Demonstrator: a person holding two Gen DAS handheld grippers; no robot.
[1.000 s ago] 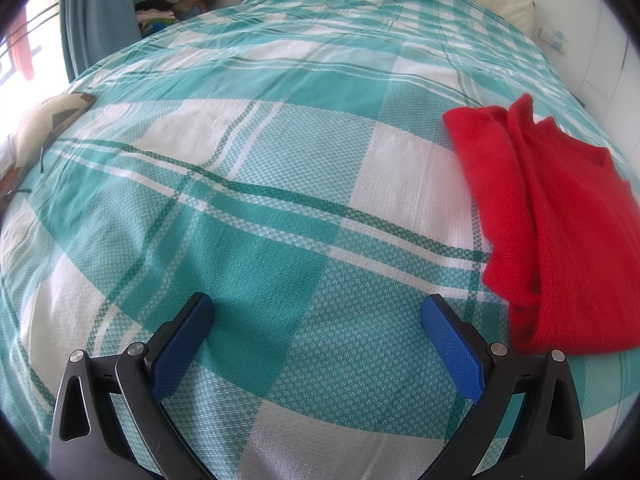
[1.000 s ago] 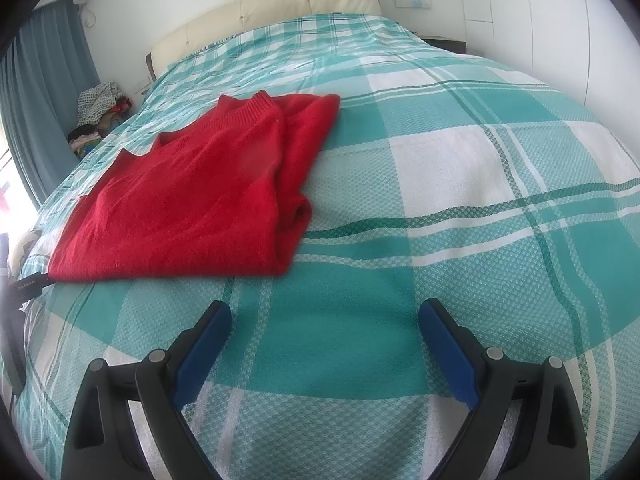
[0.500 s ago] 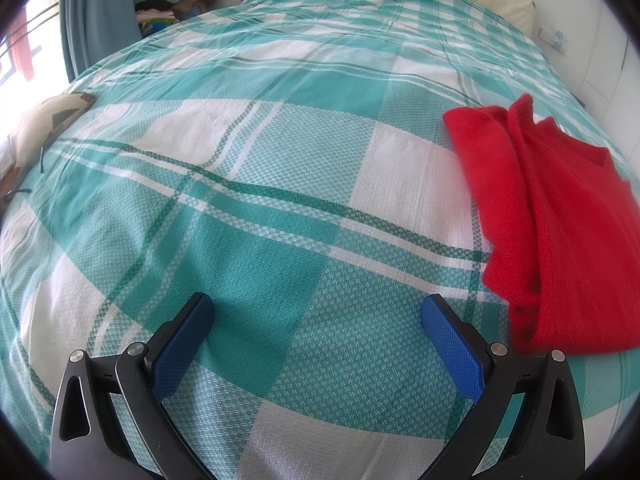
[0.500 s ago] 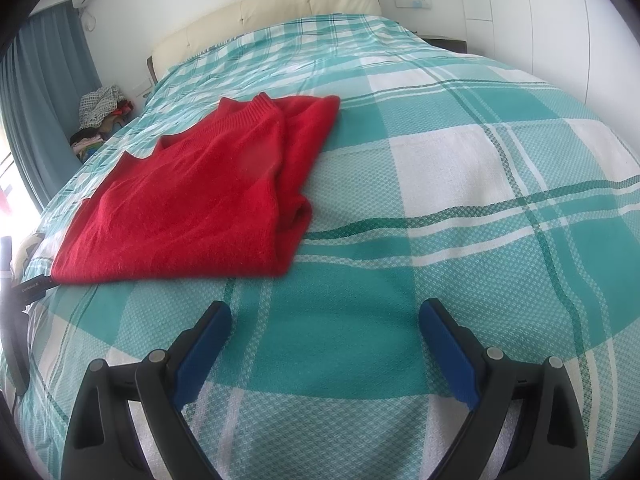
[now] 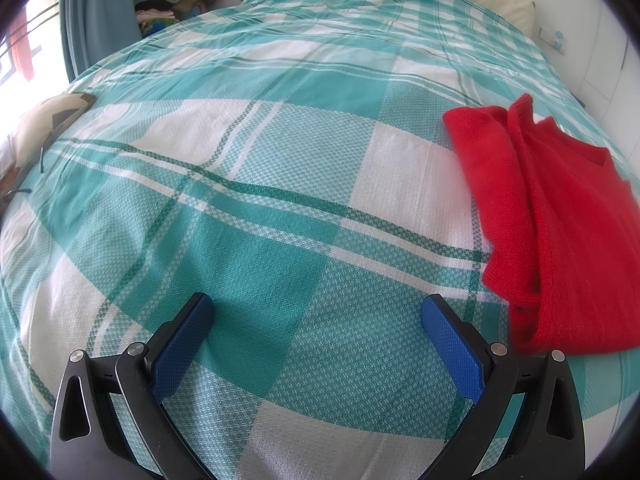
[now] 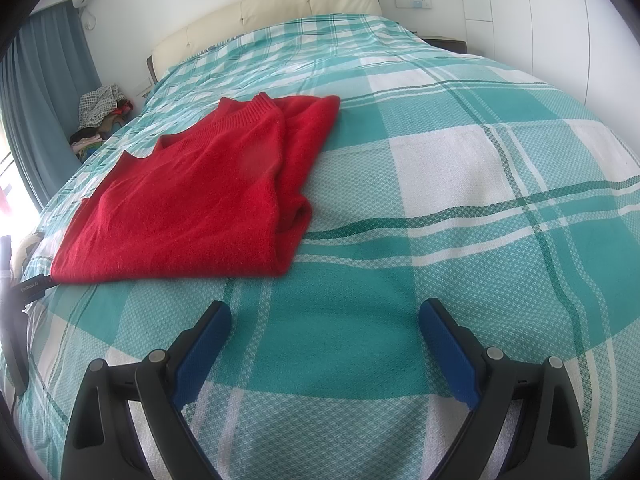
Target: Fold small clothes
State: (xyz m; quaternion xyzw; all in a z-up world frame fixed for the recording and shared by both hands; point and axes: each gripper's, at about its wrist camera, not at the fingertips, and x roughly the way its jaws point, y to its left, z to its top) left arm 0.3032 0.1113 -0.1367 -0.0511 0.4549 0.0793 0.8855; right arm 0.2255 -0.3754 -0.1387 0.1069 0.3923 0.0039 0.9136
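Holding my left gripper (image 5: 316, 312) and right gripper (image 6: 325, 318) spread wide and empty, flanking the folded red sweater (image 6: 192, 196) on the bedspread (image 6: 460, 184).

A teal-and-white plaid bed (image 6: 460, 208) carries a folded red sweater (image 6: 192, 192).

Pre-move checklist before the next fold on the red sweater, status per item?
1. Left gripper open, nothing between its fingers: ok.
2. Right gripper open, holding nothing: ok.
3. Red sweater lying flat on the plaid bedspread, already partly folded: ok.
4. Sweater inside either gripper's jaws: not ok, it lies ahead and to the side of both.
5. Sweater's far edge fully in view: cannot tell.
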